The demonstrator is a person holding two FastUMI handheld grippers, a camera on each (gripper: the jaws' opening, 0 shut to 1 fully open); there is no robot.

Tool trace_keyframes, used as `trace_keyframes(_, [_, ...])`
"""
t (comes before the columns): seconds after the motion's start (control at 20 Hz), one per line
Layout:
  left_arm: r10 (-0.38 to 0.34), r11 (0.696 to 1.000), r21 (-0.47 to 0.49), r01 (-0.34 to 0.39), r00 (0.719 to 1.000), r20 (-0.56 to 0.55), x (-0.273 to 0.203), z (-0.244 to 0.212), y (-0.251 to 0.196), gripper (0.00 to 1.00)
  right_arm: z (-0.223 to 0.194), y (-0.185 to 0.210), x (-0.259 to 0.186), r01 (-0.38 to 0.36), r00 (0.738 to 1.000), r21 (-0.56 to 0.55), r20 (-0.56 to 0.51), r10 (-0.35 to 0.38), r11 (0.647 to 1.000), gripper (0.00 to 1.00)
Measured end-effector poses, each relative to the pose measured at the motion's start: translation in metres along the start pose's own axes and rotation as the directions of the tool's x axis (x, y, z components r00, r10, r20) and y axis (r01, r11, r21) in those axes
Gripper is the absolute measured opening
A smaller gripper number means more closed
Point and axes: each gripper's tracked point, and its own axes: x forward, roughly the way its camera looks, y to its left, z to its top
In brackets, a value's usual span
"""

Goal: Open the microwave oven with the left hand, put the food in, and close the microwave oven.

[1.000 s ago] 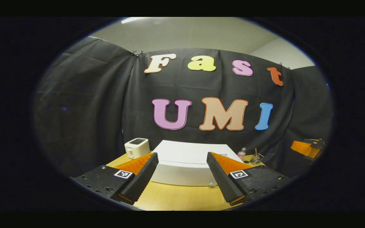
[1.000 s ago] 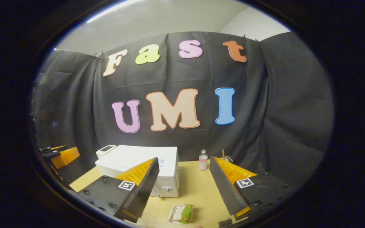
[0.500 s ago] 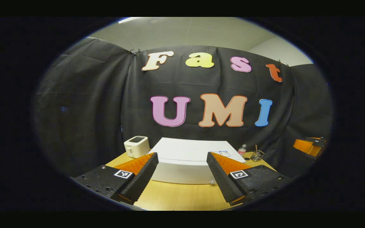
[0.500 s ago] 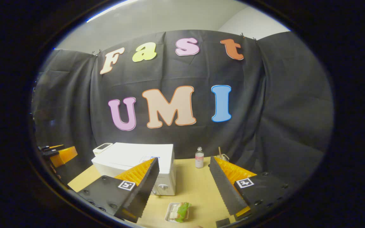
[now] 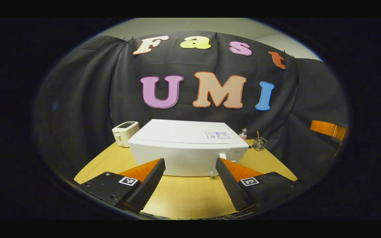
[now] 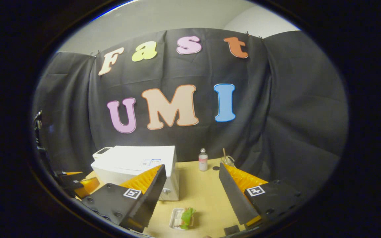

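Note:
A white microwave oven (image 5: pixel 187 148) stands shut on the wooden table, straight ahead in the left gripper view. My left gripper (image 5: pixel 190 168) is open, a short way in front of its door and apart from it. In the right gripper view the microwave oven (image 6: pixel 134 163) sits left of centre. A small tray of food (image 6: pixel 182 218), a sandwich with green lettuce, lies on the table between my right gripper's fingers and below them. My right gripper (image 6: pixel 192 178) is open and holds nothing. The left gripper (image 6: pixel 78 185) shows at the left edge of the right gripper view.
A white toaster (image 5: pixel 125 131) stands left of the microwave. A small bottle (image 6: pixel 203 160) and a glass with a stick (image 6: pixel 227 160) stand at the back right of the table (image 5: pixel 184 195). The black cloth wall closes the back and sides.
Both grippers have tipped downward and come lower, so the microwave shows larger and higher in the left gripper view. The left gripper has dropped lower in the right gripper view. Both stay open.

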Motion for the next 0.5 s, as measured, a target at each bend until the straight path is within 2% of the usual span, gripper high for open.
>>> trace_keyframes(0.05, [-0.006, 1.0, 0.003, 0.006, 1.0, -0.028, 0.006, -0.011, -0.004, 0.93, -0.001, -0.003, 0.0, 0.006, 1.0, 0.0, -0.004, -0.006, 1.0, 0.99])
trace_keyframes(0.1, [-0.017, 1.0, 0.0, 0.017, 0.998, -0.052, 0.013, -0.021, -0.01, 0.96, -0.003, -0.006, 0.0, 0.013, 1.0, 0.002, -0.008, -0.013, 1.0, 0.99])
trace_keyframes(0.15, [-0.028, 1.0, -0.005, 0.028, 0.996, -0.081, 0.019, -0.032, -0.015, 0.96, -0.004, -0.009, -0.001, 0.019, 1.0, 0.007, -0.011, -0.019, 1.0, 0.91])
trace_keyframes(0.25, [-0.046, 0.999, -0.016, 0.045, 0.992, -0.115, 0.029, -0.044, -0.026, 0.95, -0.005, -0.012, 0.0, 0.022, 1.0, 0.015, -0.017, -0.022, 1.0, 0.92])
trace_keyframes(0.3, [-0.058, 0.998, -0.018, 0.056, 0.99, -0.126, 0.035, -0.048, -0.032, 0.91, -0.007, -0.015, 0.002, 0.024, 1.0, 0.015, -0.019, -0.024, 1.0, 0.99])
trace_keyframes(0.35, [-0.069, 0.998, -0.016, 0.067, 0.988, -0.141, 0.042, -0.053, -0.038, 0.95, -0.007, -0.017, 0.004, 0.027, 0.999, 0.013, -0.02, -0.027, 1.0, 0.99])
trace_keyframes(0.5, [-0.091, 0.996, 0.002, 0.092, 0.98, -0.178, 0.062, -0.063, -0.05, 0.96, -0.007, -0.022, 0.01, 0.03, 0.999, 0.008, -0.022, -0.029, 1.0, 0.99])
